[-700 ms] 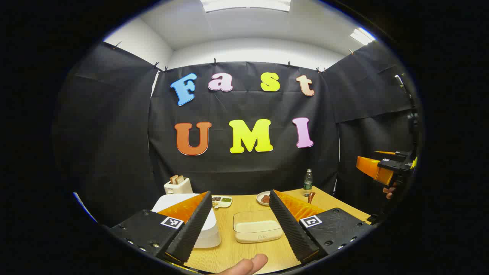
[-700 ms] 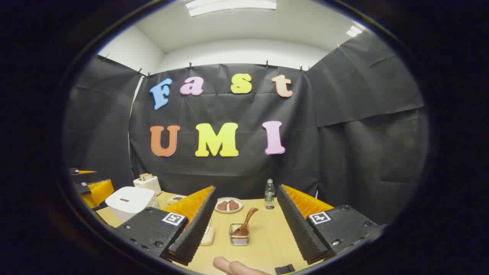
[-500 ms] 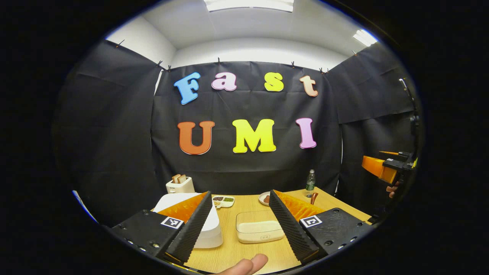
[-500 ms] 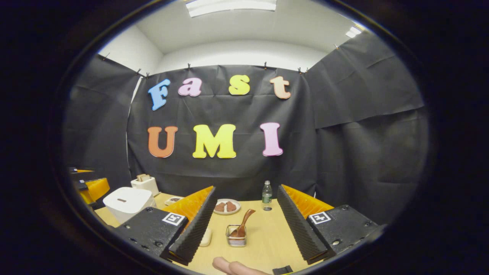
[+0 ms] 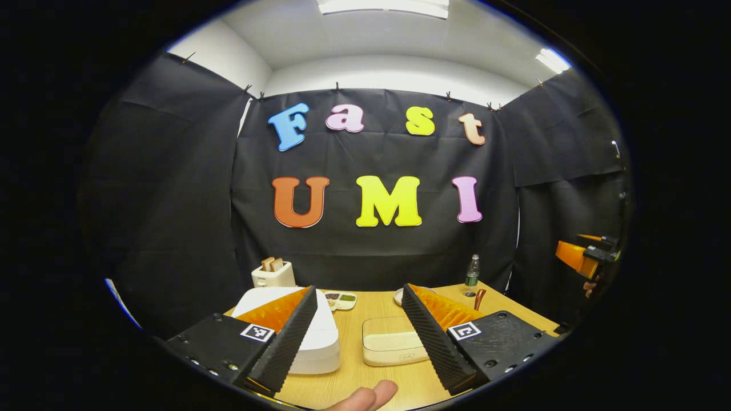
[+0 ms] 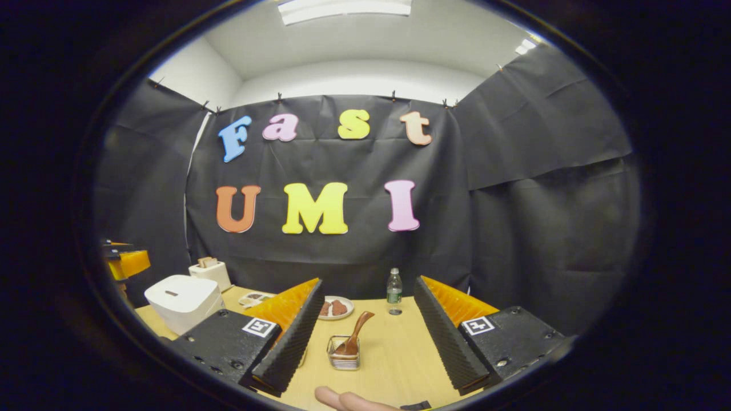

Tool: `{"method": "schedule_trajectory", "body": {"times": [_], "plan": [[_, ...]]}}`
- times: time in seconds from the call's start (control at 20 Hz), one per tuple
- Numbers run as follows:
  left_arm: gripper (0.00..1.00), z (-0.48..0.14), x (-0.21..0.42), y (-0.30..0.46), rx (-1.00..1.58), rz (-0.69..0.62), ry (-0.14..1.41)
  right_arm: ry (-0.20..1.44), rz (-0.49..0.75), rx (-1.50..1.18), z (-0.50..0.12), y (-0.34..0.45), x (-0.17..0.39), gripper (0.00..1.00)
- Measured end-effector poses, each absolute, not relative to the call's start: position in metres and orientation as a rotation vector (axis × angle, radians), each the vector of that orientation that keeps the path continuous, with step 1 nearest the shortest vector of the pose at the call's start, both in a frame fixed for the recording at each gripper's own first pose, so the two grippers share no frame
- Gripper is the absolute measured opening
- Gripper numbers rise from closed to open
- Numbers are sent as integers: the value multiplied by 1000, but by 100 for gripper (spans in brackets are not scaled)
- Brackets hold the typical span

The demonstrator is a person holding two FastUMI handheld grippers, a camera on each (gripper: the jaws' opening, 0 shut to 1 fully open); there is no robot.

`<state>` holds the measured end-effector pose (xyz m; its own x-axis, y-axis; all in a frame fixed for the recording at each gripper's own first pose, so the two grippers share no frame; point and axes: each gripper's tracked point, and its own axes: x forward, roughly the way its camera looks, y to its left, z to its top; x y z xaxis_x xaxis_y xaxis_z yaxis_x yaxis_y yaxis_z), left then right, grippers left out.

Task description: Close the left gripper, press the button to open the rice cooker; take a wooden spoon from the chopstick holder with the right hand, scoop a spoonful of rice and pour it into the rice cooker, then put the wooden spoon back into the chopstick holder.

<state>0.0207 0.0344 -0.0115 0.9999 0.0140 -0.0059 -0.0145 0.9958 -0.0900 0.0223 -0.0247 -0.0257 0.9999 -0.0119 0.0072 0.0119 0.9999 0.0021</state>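
1. The left hand-held gripper [image 5: 360, 342] hangs above the light wooden counter [image 5: 377, 302] with its jaws spread wide and nothing between them.
2. In the left gripper view, the white, rounded rice cooker [image 5: 320, 337] sits with its lid down, partly behind the left finger; a shallow clear box of rice [image 5: 391, 348] lies just beside it.
3. The right hand-held gripper [image 6: 365, 348] is likewise released and empty.
4. In the right gripper view, the brown wooden spoon [image 6: 354, 337] leans in the small wire chopstick holder [image 6: 342, 358], which sits between the fingers farther off on the counter.
5. At the back stand a white toaster [image 5: 274, 277], a plastic bottle [image 6: 393, 298] and a small plate [image 6: 337, 308].
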Motion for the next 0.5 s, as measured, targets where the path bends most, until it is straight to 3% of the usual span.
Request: {"method": "schedule_trajectory", "body": {"times": [0.1,0.15,0.2,0.25,0.45,0.5], "plan": [[94,-7,23,31,-148,-21,8,2,6,9,-34,-24,26,100],[88,-6,24,39,-154,-15,5,6,16,4,-39,-24,29,100],[94,0,25,46,-148,-11,-11,5,20,1,-43,-25,30,98],[94,3,29,53,-145,5,-22,2,21,-1,-47,-26,32,99],[82,7,42,71,-162,4,-18,-13,34,-22,-56,-28,41,100],[73,7,46,75,-175,2,-13,-16,41,-29,-58,-27,43,99]]}}
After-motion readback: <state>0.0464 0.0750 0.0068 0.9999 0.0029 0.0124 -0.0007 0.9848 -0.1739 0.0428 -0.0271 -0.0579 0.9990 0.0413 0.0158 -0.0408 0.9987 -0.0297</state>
